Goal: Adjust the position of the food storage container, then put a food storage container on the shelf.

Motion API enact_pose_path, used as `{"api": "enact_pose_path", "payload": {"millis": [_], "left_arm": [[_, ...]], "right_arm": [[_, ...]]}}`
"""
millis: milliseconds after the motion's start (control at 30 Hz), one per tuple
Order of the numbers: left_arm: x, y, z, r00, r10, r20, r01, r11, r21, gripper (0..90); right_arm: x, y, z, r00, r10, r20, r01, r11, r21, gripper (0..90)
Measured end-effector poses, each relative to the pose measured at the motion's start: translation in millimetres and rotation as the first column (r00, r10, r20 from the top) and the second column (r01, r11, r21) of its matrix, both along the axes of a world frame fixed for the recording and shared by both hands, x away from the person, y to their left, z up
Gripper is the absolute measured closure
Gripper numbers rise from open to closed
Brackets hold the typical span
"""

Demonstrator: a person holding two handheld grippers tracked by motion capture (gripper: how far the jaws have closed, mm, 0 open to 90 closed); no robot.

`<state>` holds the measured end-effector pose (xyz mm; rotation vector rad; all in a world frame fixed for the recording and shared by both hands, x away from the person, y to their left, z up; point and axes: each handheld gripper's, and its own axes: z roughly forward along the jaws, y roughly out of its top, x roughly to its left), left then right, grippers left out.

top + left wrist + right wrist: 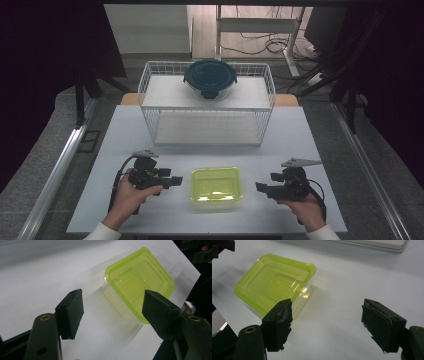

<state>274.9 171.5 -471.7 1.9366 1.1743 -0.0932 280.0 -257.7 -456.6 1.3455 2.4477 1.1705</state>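
**Ana:** Nearest the table's front edge, what do you see?

**Ben:** Two hands, one at each bottom corner of the high view. The left gripper [177,181] is just left of the box [216,184], and the right gripper [259,187] is just right of it. Both point inward at it.

**Ana:** Are the jaws on anything?

**Ben:** No. In the left gripper view the jaws stand spread with bare table [37,285] between them, and the box [139,282] lies just beyond the tips, apart from them. In the right gripper view the jaws are spread too, with nothing between them; the box [274,283] sits past the left-hand jaw in that view.

**Ana:** And the box itself?

**Ben:** Clear plastic with a yellow-green lid on it, flat on the table, midway between the grippers and touched by neither.

**Ana:** Farther back?

**Ben:** A white wire rack [207,120] stands across the far half of the table. On its upper shelf rests a round glass bowl [210,80] with a dark blue lid.
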Motion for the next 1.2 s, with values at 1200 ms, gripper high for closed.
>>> {"api": "enact_pose_path", "payload": {"millis": [1200], "left_arm": [[9.3,-16.7,-13.7,0.9957,0.022,-0.090,-0.027,0.9977,-0.063,26.9]], "right_arm": [[13.5,13.6,-15.9,0.9927,0.011,-0.120,0.006,0.9898,0.143,32.7]]}}
